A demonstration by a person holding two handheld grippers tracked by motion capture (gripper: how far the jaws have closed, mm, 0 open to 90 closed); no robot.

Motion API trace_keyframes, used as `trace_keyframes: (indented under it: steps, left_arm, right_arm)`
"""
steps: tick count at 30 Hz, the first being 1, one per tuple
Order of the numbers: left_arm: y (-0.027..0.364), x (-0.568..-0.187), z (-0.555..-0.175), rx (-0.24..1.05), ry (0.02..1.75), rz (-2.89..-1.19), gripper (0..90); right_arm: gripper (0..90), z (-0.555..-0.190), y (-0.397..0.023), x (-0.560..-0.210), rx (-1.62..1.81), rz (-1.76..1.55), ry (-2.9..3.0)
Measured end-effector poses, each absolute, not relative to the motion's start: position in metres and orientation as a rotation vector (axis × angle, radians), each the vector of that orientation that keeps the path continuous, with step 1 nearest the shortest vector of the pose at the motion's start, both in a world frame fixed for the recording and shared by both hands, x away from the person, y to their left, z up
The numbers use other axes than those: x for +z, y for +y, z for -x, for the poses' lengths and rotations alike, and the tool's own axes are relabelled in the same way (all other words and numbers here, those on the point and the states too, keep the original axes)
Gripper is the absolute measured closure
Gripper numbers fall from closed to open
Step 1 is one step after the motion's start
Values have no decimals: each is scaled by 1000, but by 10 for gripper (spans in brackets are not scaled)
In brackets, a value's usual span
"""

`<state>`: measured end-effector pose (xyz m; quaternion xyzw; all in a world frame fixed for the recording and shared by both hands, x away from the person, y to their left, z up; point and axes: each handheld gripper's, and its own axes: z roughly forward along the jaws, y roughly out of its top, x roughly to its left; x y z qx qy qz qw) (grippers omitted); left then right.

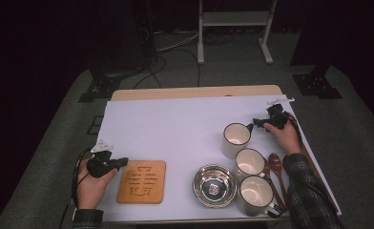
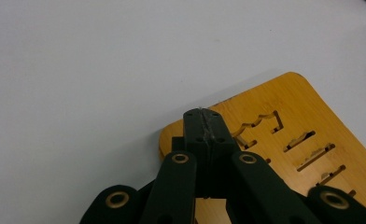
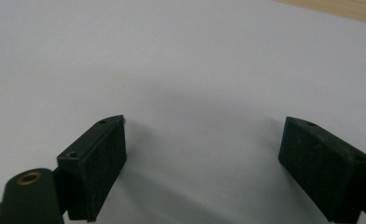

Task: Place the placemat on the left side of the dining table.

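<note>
Presently we list: left gripper (image 2: 203,122), jaws together, tip over wooden trivet (image 2: 284,140) corner; right gripper (image 3: 202,158), jaws apart, empty, above white sheet (image 3: 181,60).

Open sheet (image 1: 175,124) beyond trivet (image 1: 141,181)

grey carpet (image 1: 357,143), dark room, white rack (image 1: 235,19)
</note>
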<state>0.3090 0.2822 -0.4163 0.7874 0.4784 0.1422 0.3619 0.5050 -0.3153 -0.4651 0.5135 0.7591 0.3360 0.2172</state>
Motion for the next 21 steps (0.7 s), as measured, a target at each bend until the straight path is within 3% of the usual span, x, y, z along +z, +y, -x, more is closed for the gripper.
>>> trace_keyframes:
  steps: [21]
  left_arm:
    - [299,-432,-285,336,1303,-2040,895]
  right_arm:
    - [134,-505,-315,-465,930,-1422,2103]
